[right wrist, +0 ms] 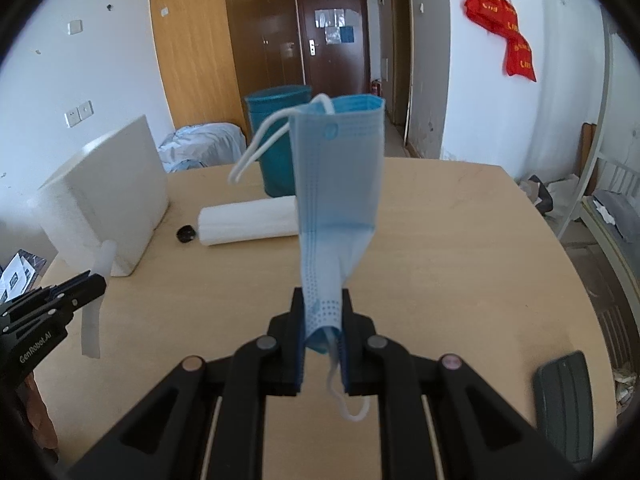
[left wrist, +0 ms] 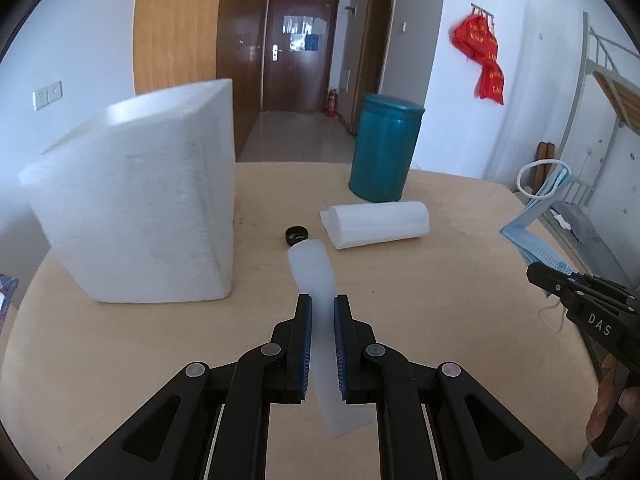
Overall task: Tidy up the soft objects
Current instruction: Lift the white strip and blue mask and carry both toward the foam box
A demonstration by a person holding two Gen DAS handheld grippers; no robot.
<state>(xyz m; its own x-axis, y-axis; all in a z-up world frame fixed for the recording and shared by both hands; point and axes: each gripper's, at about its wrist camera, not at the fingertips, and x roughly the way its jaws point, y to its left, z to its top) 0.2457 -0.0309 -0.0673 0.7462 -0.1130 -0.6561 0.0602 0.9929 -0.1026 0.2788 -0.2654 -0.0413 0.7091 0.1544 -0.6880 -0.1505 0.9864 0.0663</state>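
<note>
Nearby, foam block [left wrist: 136, 208], teal bin [left wrist: 384, 148], paper roll [left wrist: 380, 222]

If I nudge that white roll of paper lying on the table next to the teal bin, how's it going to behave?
The white paper roll lies on its side on the table, so it would probably roll a little, though its loose outer flap and flattened shape may stop it quickly. It looks soft and light, likely to dent under a squeeze. The teal bin just behind would probably block it that way.
</note>
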